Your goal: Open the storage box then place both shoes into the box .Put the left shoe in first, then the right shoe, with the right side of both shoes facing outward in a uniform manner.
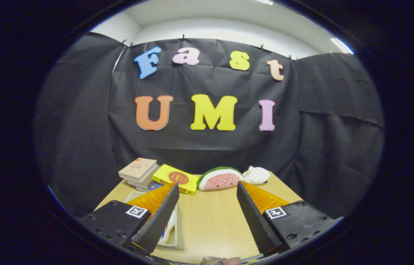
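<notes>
Claw [207, 187] spread wide, nothing between the fingers, only bare tabletop [210, 221] showing in the gap. Fingers hover above the wooden surface, touching nothing.

Under and just beside the left finger: a clear, shallow storage box [178, 230], pale rim and wall visible. Inside it, partly hidden by the finger, a white shape with coloured trim [169, 226]; possibly a shoe, cannot tell for sure. Whether the box has a lid on cannot be made out.

Beyond the fingertips, along the far edge of the tabletop: a small stack of books [139, 172] ahead of the left finger, a yellow box [175, 178] touching or just beside the stack, then a watermelon-slice plush [220, 179], then a small white plush toy [256, 175] just beside it.

Black cloth wall [82, 147] behind everything.
</notes>
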A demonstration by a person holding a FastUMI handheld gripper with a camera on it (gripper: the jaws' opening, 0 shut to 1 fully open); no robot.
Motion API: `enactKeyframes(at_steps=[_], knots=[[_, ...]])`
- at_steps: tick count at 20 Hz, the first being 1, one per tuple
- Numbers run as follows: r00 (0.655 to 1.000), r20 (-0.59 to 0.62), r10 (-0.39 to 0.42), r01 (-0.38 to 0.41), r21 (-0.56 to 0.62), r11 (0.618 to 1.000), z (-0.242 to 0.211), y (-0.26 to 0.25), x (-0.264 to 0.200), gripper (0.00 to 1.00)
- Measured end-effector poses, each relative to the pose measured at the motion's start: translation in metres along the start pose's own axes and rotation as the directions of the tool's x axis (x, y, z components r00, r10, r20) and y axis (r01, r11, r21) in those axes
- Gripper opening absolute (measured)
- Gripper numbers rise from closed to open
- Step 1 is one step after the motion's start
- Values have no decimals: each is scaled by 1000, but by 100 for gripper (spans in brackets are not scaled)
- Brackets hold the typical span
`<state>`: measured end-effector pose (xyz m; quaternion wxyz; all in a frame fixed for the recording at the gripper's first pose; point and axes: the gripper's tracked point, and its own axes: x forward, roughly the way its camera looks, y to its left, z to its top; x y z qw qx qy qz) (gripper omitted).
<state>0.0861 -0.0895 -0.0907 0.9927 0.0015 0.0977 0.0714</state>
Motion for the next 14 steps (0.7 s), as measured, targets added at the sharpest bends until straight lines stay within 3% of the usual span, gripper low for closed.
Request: enactKeyframes(at_steps=[8,14], knots=[[999,31,-26,27,-31,999,16,-16,-38,100],[998,28,-55,54,39,998,19,-24,-52,100]])
